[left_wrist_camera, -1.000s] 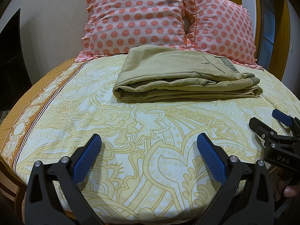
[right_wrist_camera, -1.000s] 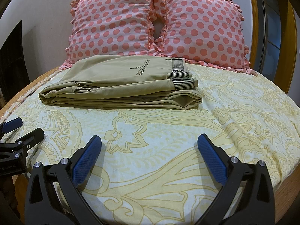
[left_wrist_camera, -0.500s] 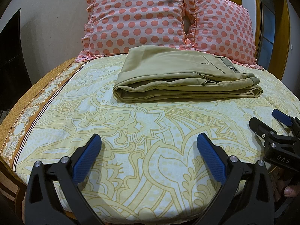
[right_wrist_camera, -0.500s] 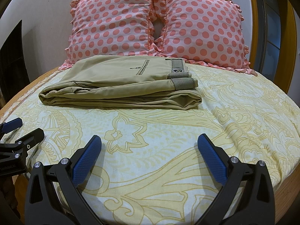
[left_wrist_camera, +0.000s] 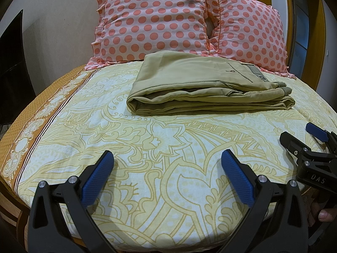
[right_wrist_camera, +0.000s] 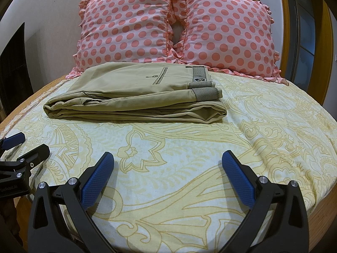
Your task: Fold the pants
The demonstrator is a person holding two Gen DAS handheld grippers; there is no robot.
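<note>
Khaki pants (left_wrist_camera: 202,84) lie folded in a flat stack on the bed, in front of the pillows; they also show in the right wrist view (right_wrist_camera: 137,97), waistband to the right. My left gripper (left_wrist_camera: 166,158) is open and empty, low over the sheet, well short of the pants. My right gripper (right_wrist_camera: 167,158) is open and empty too, the same distance back. Each gripper shows at the edge of the other's view: the right gripper (left_wrist_camera: 299,135) and the left gripper (right_wrist_camera: 25,143).
Two pink polka-dot pillows (left_wrist_camera: 153,21) (right_wrist_camera: 227,31) lean against the wall behind the pants. The yellow patterned bedsheet (left_wrist_camera: 168,139) covers the bed, with an orange border (left_wrist_camera: 42,113) at the left edge. A wooden frame (right_wrist_camera: 324,42) stands at right.
</note>
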